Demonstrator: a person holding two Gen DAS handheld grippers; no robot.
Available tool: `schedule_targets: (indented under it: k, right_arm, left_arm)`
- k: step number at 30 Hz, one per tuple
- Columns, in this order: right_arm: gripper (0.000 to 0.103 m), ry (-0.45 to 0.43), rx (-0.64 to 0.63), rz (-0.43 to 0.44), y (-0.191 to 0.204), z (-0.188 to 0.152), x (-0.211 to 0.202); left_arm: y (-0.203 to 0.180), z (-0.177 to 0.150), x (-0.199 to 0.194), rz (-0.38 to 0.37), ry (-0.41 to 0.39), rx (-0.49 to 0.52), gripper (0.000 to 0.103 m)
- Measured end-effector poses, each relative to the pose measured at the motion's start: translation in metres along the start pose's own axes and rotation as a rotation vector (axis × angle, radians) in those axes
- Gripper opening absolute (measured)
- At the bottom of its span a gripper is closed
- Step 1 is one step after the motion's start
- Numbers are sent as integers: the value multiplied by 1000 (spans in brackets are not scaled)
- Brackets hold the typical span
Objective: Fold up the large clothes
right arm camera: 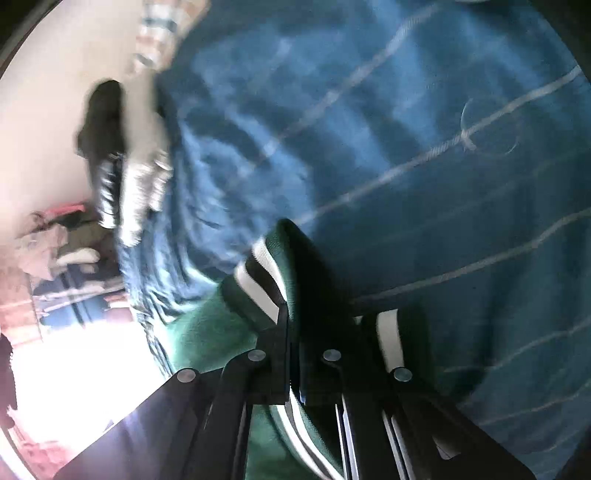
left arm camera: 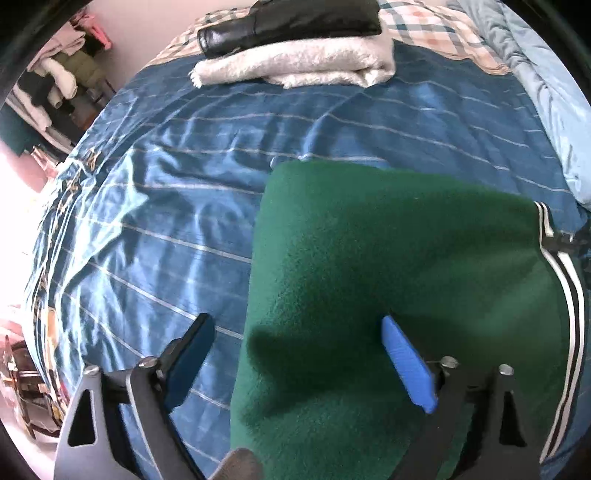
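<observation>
A green garment (left arm camera: 388,266) with black and white striped trim (left arm camera: 570,306) lies folded on the blue striped bedspread (left arm camera: 166,192). My left gripper (left arm camera: 295,332) is open just above it; the blue-padded right finger (left arm camera: 406,365) is over the green cloth and the left finger (left arm camera: 192,354) is over the bedspread. My right gripper (right arm camera: 295,332) is shut on the garment's striped edge (right arm camera: 258,284) and lifts it off the bed; that gripper also shows at the right edge of the left wrist view (left arm camera: 565,240). The right wrist view is blurred.
A folded white fleece (left arm camera: 295,66) with a black garment (left arm camera: 288,22) on top lies at the far side of the bed. A plaid sheet (left arm camera: 424,26) and a light blue quilt (left arm camera: 546,92) lie at the far right. Clothes are piled (left arm camera: 55,85) by the wall at left.
</observation>
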State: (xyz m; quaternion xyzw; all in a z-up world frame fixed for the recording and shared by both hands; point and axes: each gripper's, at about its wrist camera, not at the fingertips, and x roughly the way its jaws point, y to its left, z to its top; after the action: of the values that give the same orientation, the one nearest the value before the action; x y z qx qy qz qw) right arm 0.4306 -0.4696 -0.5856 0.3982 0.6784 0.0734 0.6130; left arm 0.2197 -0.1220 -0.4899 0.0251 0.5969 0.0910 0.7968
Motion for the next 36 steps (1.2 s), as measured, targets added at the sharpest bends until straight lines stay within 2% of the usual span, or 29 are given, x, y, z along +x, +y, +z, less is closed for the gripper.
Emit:
schedule_targets:
  k: [1,2,4,6,7,9,10,12,14,15,16,17,18,20,23,25,27,29,30,31,34,36]
  right_arm:
    - [2,19,-24,-27,2,0,3]
    - [2,41,-55,-52,8,0,6]
    - [13,69,-76,-62,17,2,0]
    - [22,73,-73,-58,19,-1,-19]
    - [25,64,-85,-40,18,-5,-32]
    - [48,61,-106,-11,15,-18,-52]
    - [53,77,-120,-5,13,-27,-59]
    - [56,118,-142,4,8,-43,-62]
    - [56,176,-156,-32,4,-56,-42]
    - [48,191,-162,-36,-4,-63,-39]
    - [29,184,-154,-24,-10,-69,-32]
    - [3,154,-147,-2,-15,-75,-31]
    - [3,145,-137,9,-14,-80,-30]
    - [2,70,-131,-6,-11,-89,-44]
    - [2,-27,-50,3,-22,-97,-72]
    - [2,-14,5,-28,-40,-98,-69]
    - [2,33,84,-40,-59,-98,-47]
    - [3,94,70,-51,-59,-92,-31]
    - [10,112,70,-50,-54,-89,-31]
    - [12,124,58,-59,-47,-87,-33]
    - [31,44,-10,-110,-21,-75,-58]
    - [53,-33,-42,-96,-5,-63,-75]
  left_arm:
    - [2,1,3,2,2,-19,103]
    - [6,1,5,-30,-1,-44,103]
    - [14,0,11,-125,-9,-117,103]
    - [25,-1,24,-262,30,-211,103]
    - [29,-1,28,-290,50,-242,103]
    - [28,2,27,-288,55,-214,103]
    - [27,3,25,-282,59,-210,103]
    - [27,4,19,-253,57,-221,103]
    - [28,4,8,-193,34,-207,103]
    - [30,4,1,-161,18,-196,103]
    - [33,4,-10,-128,-5,-190,103]
    - [39,3,-21,-102,-31,-186,103]
    - [45,3,-29,-77,-50,-186,103]
    - [64,0,-49,-17,-81,-198,103]
    - [87,-8,-61,28,-58,-217,103]
    - [99,-14,-60,44,-12,-221,103]
    - [105,-17,-54,59,22,-230,103]
    - [106,-13,-52,38,25,-241,103]
    - [105,-10,-51,43,21,-239,103]
    - [104,-6,-51,40,9,-228,103]
    - [91,15,-43,30,-29,-170,103]
    - [81,30,-33,17,-48,-112,103]
